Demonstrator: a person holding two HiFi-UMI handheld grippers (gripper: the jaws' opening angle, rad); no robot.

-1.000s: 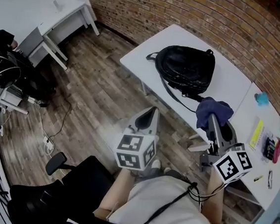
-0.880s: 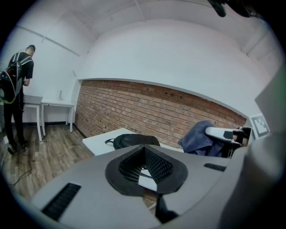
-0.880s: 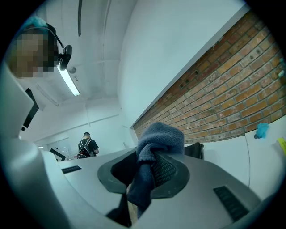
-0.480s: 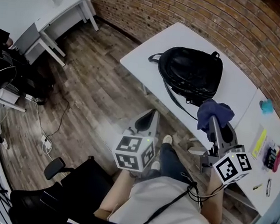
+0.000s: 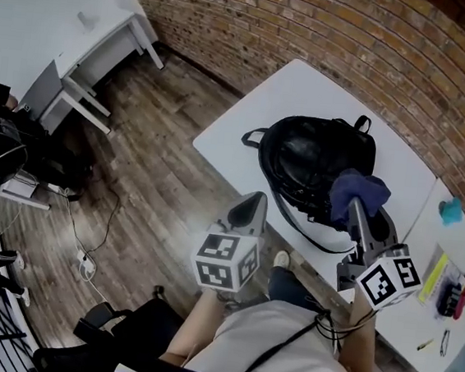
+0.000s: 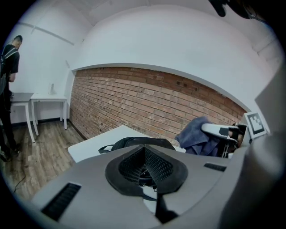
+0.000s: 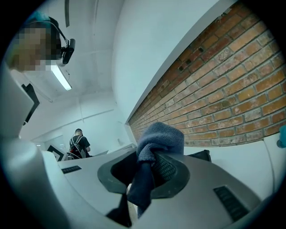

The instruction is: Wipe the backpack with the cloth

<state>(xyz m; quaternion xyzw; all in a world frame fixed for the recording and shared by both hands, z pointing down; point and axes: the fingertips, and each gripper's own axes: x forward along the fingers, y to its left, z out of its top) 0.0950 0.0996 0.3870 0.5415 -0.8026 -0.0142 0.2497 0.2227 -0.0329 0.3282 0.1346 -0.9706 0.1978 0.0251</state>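
Observation:
A black backpack lies flat on the white table, its straps trailing toward the near edge. My right gripper is shut on a bunched blue cloth, held over the backpack's near right side; I cannot tell whether cloth and bag touch. In the right gripper view the cloth bulges out above the shut jaws and hangs down between them, with a sliver of the backpack behind. My left gripper hangs shut and empty off the table's near edge, left of the bag. The left gripper view shows the backpack and the cloth ahead.
A second white table at the right carries a teal object, a yellow item and markers. A brick wall runs behind. A white desk, bags, a floor cable and a black chair stand around.
I have stepped closer to the table. The right gripper with the cloth, earlier short of the bag near the table edge, is now over the backpack's near right side.

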